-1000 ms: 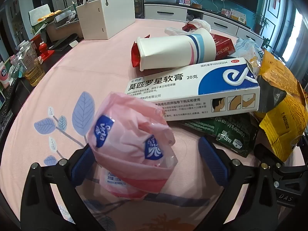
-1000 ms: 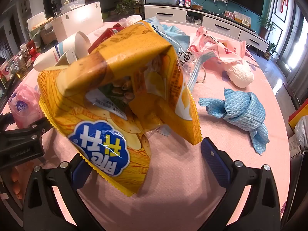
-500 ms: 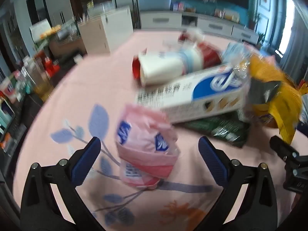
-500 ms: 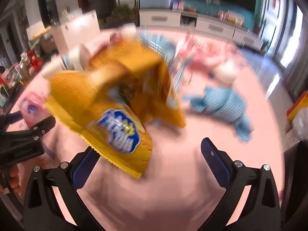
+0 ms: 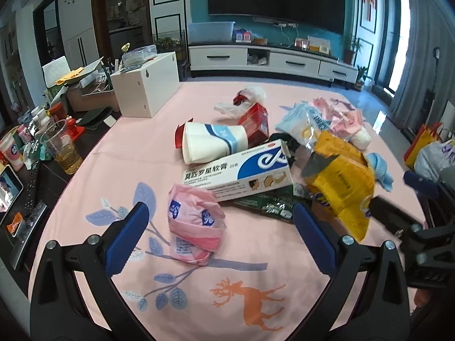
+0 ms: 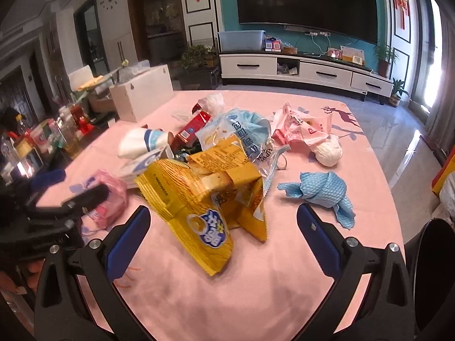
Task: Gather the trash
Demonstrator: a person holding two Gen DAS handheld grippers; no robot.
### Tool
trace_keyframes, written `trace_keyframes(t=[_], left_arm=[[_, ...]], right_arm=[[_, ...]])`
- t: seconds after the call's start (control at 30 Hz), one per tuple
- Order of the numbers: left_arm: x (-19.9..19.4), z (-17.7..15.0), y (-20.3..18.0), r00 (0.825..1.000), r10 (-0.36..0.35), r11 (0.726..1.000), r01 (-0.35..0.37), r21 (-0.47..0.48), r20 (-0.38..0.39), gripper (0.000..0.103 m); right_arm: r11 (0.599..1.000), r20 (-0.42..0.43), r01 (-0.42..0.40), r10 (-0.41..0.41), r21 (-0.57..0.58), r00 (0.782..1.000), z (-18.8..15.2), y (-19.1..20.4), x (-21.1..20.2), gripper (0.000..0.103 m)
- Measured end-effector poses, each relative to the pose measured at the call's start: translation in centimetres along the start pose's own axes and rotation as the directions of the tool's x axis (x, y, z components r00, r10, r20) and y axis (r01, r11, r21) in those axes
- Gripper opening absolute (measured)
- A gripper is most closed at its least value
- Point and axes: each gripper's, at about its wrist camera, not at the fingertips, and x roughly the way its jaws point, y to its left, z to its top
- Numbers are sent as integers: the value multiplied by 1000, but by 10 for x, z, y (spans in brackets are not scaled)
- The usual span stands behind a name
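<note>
A pink tissue pack and yellow chip bag lie on the pink counter, each before a spread, empty hand-held gripper, left and right, crowded by a medicine box, paper cup and blue cloth

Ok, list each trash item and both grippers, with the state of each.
left gripper: open, holding nothing.
right gripper: open, holding nothing.
pink tissue pack: crumpled, lying between the left fingers, ungripped.
yellow chip bag: torn open, crumpled, on the table.
paper cup: tipped on its side.
ointment box: closed, lying flat.
blue cloth: bunched up.
</note>
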Motion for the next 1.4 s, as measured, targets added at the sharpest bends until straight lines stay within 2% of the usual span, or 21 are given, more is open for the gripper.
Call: trace_keyframes(t=[0.1, 0.3, 0.4, 0.5, 0.57, 0.67, 0.77, 0.83, 0.97, 1.07, 1.27, 1.4], left_arm=[[-2, 0, 1, 1000, -4, 1000, 4, -6, 1, 101], [-9, 5, 5, 999, -31, 999, 32, -19, 7, 101], [-14, 14, 6, 999, -34, 999, 34, -11, -4, 101], [-18, 30, 5, 999, -17, 1000, 18, 6, -30, 101], [-20, 42, 5, 998, -43, 999, 43, 3, -36, 101], [-12, 61, 4, 994, -51, 999, 50, -8, -99, 101], [-11, 66, 2, 995, -63, 998, 64, 12, -75, 101], [-7, 60, 6, 996, -70, 997, 71, 16, -62, 101], [3, 54, 18, 988, -128, 991, 124, -48, -90, 100], [6, 49, 25, 981, -176, 982, 169, -86, -81, 100], [16, 44, 32, 977, -189, 975, 174, -139, -104, 100], [14, 43, 32, 979, -180, 978, 168, -127, -92, 100]], right_arm=[[1000, -21, 6, -5, 26, 1000, 2, 0, -2, 100], [1000, -2, 8, -8, 30, 1000, 6, 2, -14, 100], [998, 1, 4, -4, 61, 1000, 26, 2, -27, 100], [994, -23, -41, 44, 104, 999, 49, -5, -35, 100], [994, -20, -59, 61, 90, 998, 60, -6, -40, 100], [998, 27, -36, 35, 45, 999, 73, -8, -48, 100], [998, 50, 1, -4, 68, 999, 74, -17, -46, 100], [994, 28, 2, -5, 105, 1000, 75, -26, -42, 100], [987, 5, -47, 47, 151, 999, 68, -36, -35, 100], [983, -13, -48, 51, 176, 999, 62, -38, -27, 100], [989, -58, 10, -2, 146, 998, 53, -29, -10, 100], [989, -86, -5, 18, 147, 996, 50, -27, -2, 100]])
